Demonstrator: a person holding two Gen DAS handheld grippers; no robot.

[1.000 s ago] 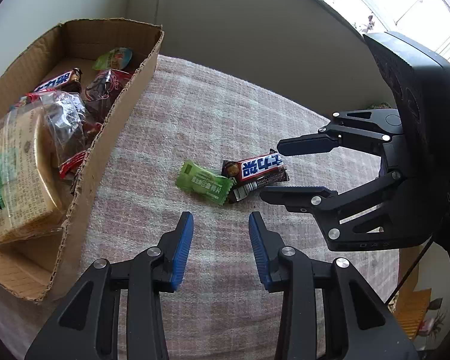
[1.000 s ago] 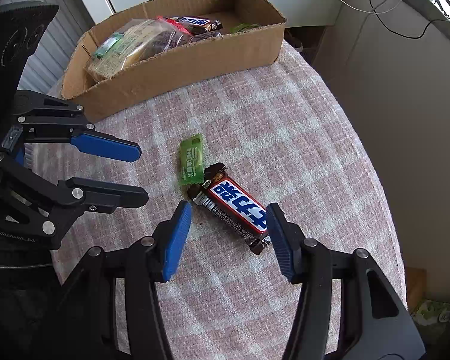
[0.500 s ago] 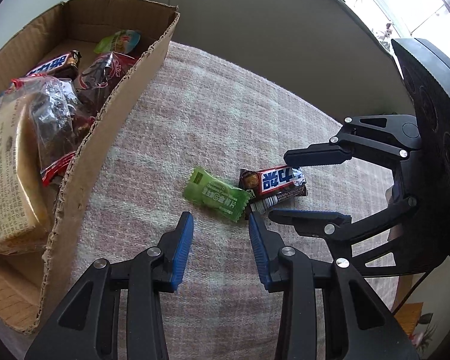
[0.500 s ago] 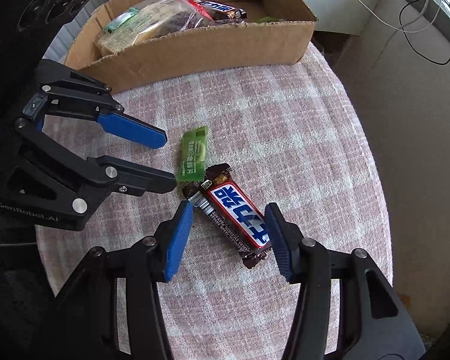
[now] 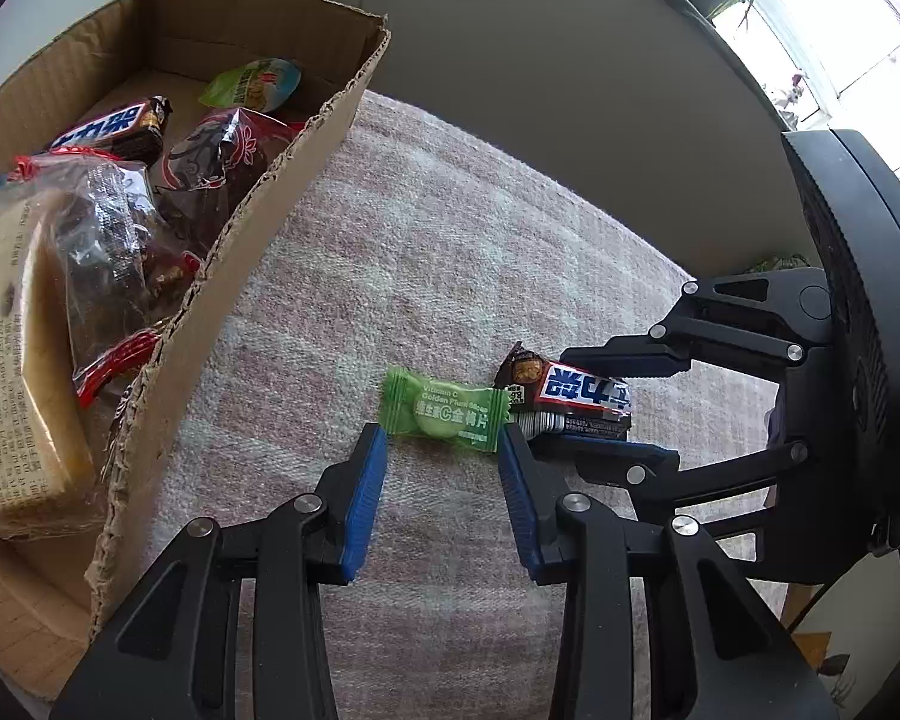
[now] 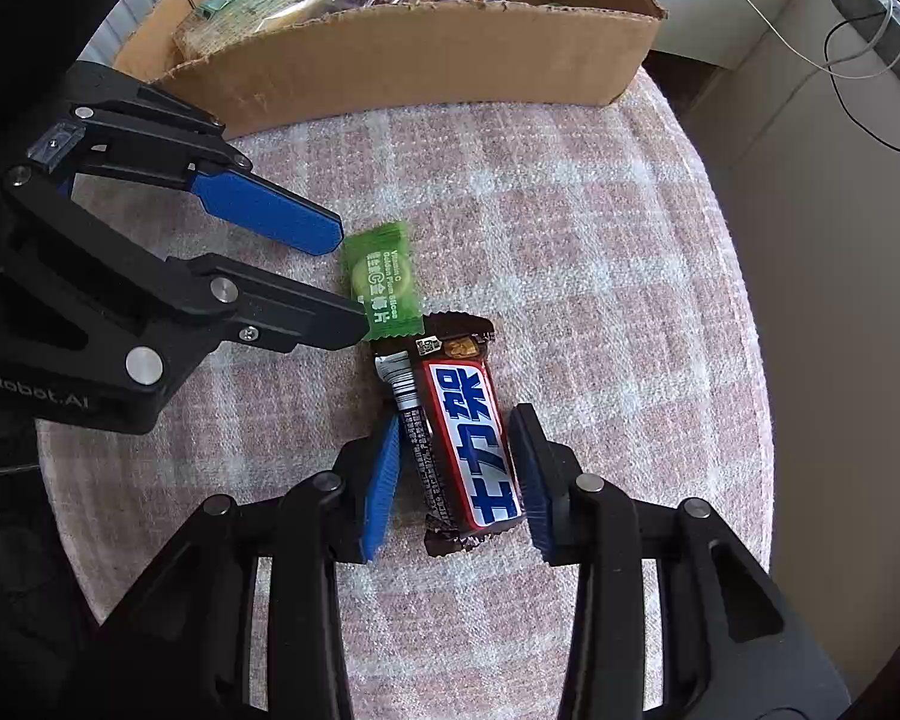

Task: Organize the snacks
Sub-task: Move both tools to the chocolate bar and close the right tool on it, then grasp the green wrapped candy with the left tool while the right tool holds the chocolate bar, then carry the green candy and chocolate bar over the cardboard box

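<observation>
1. The checked pink surface (image 6: 570, 228) lies bare between the two sweets and its rounded far edge.
2. The cardboard box (image 6: 426, 69) of snacks sits at its back edge.
3. The chocolate bar (image 6: 459, 438) lies lengthwise between the right gripper (image 6: 459, 474) fingers, which are closing, small gaps remaining.
4. The green candy (image 5: 444, 410) lies crosswise just off the half-open left gripper (image 5: 441, 483) fingertips, touching the bar's end.
</observation>
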